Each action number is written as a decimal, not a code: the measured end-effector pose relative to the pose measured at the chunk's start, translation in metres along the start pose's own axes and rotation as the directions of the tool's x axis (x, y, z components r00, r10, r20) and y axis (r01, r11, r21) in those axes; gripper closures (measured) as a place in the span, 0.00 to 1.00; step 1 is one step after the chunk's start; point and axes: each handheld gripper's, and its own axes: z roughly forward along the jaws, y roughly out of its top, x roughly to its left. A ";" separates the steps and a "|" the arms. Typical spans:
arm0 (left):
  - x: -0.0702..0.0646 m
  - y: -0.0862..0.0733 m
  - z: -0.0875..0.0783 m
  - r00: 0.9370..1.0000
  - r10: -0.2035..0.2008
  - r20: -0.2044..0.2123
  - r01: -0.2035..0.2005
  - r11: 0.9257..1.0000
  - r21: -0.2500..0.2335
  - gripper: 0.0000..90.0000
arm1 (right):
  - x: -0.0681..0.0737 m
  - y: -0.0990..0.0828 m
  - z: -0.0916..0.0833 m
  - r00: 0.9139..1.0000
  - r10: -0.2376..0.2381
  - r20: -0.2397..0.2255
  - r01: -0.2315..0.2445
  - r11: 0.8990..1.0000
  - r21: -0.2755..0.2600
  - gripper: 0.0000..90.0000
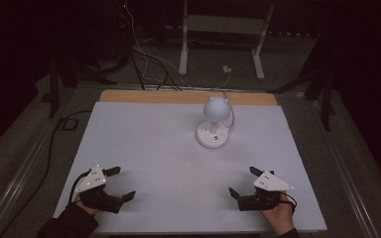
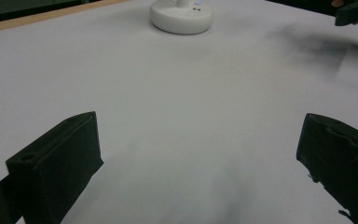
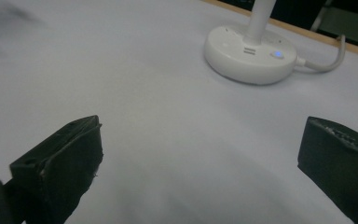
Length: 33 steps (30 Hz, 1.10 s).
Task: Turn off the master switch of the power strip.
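ok so nothing's really started yet as far as I can tell; the left gripper (image 1: 120,184) sits down at about 7 o'clock on the white table (image 1: 144,144), jaws spread wide with nothing between them; in the left gripper view its two black jaws frame bare tabletop, with the lamp's base off at roughly 12 o'clock; the little white desk lamp (image 1: 213,124) stands upright near the far edge, around 1 o'clock from table centre, cord (image 3: 328,63) trailing off the back; it's dim so I can't say for sure the lamp is off, though a small blue light (image 3: 276,54) glows on the base; the right gripper (image 1: 244,181) rests at 5 o'clock, also gaping and empty, well apart from the lamp; reaching over and touching the lamp is all left to do
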 end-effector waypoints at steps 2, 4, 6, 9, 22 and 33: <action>0.000 0.000 0.000 1.000 0.000 0.002 0.000 1.000 -0.001 0.00 | -0.001 0.000 0.000 1.000 0.011 -0.001 -0.011 1.000 0.005 0.00; -0.001 0.001 0.000 1.000 0.001 0.002 -0.001 1.000 -0.004 0.00 | -0.001 0.000 0.000 1.000 0.015 0.005 -0.015 1.000 0.009 0.00; 0.000 0.001 0.000 1.000 0.001 0.001 -0.001 1.000 0.000 0.00 | -0.001 -0.001 -0.001 1.000 0.020 0.006 -0.020 1.000 0.013 0.00; 0.000 0.001 0.000 1.000 -0.003 0.005 0.003 1.000 -0.002 0.00 | -0.002 -0.001 -0.001 1.000 0.021 0.012 -0.022 1.000 0.017 0.00; -0.002 0.003 -0.001 0.999 -0.002 0.039 0.003 1.000 -0.023 0.00 | 0.001 0.000 -0.002 0.999 0.025 0.033 -0.026 0.999 0.046 0.00; -0.002 0.003 -0.001 0.999 -0.004 0.041 0.005 1.000 -0.027 0.00 | 0.003 0.007 -0.003 0.997 0.044 0.064 -0.048 0.997 0.068 0.00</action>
